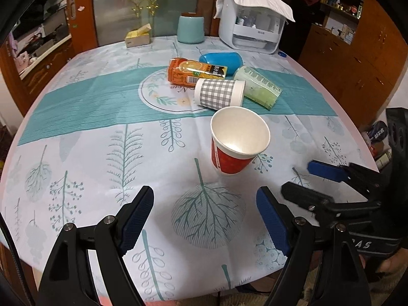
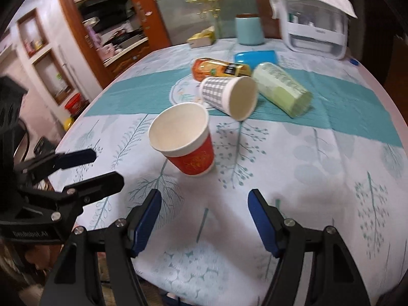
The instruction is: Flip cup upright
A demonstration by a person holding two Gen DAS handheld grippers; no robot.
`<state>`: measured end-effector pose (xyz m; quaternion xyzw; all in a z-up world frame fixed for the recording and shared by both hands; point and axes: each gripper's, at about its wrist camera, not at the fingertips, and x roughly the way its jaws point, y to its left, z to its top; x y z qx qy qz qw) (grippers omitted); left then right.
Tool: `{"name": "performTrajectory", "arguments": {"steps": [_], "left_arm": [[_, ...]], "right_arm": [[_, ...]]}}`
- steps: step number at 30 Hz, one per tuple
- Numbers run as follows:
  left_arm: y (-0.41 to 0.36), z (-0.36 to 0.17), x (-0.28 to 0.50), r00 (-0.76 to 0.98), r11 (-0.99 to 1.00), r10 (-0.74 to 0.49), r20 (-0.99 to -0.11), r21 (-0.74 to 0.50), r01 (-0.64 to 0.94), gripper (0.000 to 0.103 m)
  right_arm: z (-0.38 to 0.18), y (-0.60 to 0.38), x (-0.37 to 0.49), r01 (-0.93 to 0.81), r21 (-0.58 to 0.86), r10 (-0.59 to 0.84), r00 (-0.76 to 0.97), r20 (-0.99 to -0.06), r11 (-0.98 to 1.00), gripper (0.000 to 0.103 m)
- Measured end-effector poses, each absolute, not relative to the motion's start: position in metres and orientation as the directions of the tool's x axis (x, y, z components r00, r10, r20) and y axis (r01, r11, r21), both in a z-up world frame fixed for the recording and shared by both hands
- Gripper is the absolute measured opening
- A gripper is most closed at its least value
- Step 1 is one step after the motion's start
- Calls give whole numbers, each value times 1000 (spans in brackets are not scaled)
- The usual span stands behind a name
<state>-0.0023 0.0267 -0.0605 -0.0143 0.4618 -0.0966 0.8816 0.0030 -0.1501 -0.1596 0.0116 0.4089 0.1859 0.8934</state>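
A red paper cup (image 1: 236, 144) stands upright, mouth up, on the patterned tablecloth; it also shows in the right wrist view (image 2: 187, 142). A grey checked paper cup (image 1: 220, 93) lies on its side behind it, also in the right wrist view (image 2: 229, 97). My left gripper (image 1: 205, 219) is open and empty, low over the table in front of the red cup. My right gripper (image 2: 205, 220) is open and empty, near the table's front edge. Each gripper shows in the other's view, the right (image 1: 303, 181) and the left (image 2: 102, 168).
An orange juice carton (image 1: 195, 72), a green packet (image 1: 257, 86) and a blue case (image 1: 221, 61) lie behind the cups. A teal jar (image 1: 190, 28), a small cardboard box (image 1: 137, 37) and a white appliance (image 1: 252, 23) stand at the table's far edge. Wooden cabinets surround the table.
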Motion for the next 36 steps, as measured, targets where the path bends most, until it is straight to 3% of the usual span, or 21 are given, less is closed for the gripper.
{"name": "performTrajectory", "arguments": {"steps": [4,13,23,36], "left_arm": [[27,-51,-8,567,987,-159,-808,-113,116,87],[20,-27,-18,603,991,-135,-786,-109,79,88],[14,-2,-26,642,994,-104,-760,-104,39,88],[9,13,-30,658,999,42,-752,15,-47,89]], "right_arm": [[-149,-156,-7,-260,182,308,615,-726,948,71],[-119,-167,-30,-176,174,247,681,-690,969,72],[-94,-178,-43,-128,173,211,729,-651,977,80],[-86,-170,-48,-114,126,169,749,-641,985,81]]}}
